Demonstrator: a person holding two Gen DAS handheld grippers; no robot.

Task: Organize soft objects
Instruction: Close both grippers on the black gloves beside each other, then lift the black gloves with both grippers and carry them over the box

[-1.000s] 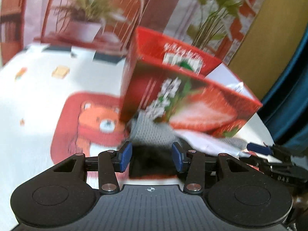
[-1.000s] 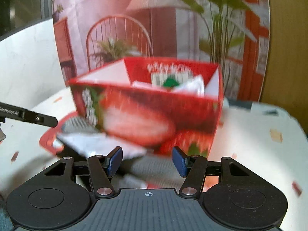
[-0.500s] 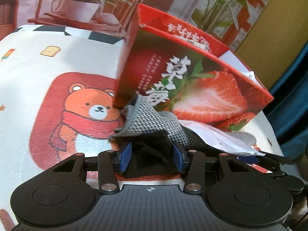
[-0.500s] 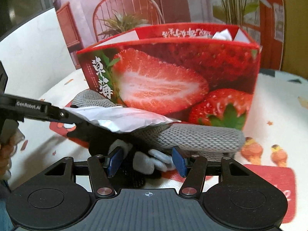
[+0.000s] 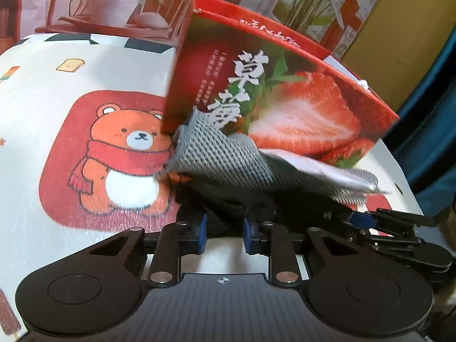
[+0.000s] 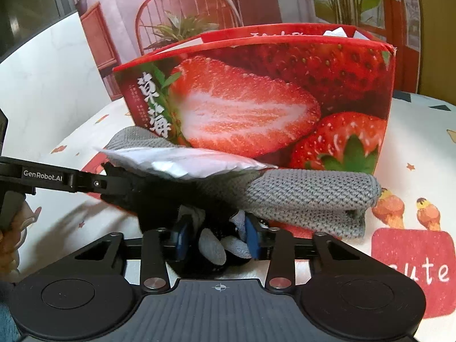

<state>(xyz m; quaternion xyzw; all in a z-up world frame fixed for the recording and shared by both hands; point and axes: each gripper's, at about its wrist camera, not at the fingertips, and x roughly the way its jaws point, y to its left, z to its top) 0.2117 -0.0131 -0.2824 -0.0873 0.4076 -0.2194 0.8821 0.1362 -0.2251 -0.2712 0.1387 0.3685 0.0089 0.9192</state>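
A soft pile lies against the front of a red strawberry box (image 5: 285, 99) (image 6: 256, 99). A grey knit cloth (image 5: 222, 159) (image 6: 307, 193) drapes over black fabric (image 5: 225, 219), with a silvery white packet (image 5: 313, 171) (image 6: 182, 162) on top. My left gripper (image 5: 224, 233) is closing, its blue pads pressing the black fabric at the pile's near edge. My right gripper (image 6: 217, 240) is closing on a black glove with pale grey fingertips (image 6: 212, 245). Each gripper shows in the other's view: the right gripper (image 5: 362, 219) on the right, the left gripper (image 6: 114, 188) on the left.
The round table wears a white cloth (image 5: 57, 114) printed with a bear on a red patch (image 5: 128, 156). A backdrop of a chair and plants (image 6: 185, 22) stands behind the box. A blue curtain (image 5: 427, 142) hangs at right. A person's hand (image 6: 11, 239) holds the left gripper.
Both grippers have sunk toward the pile and their jaws have narrowed onto the black fabric and the glove. The box now looms larger and closer.
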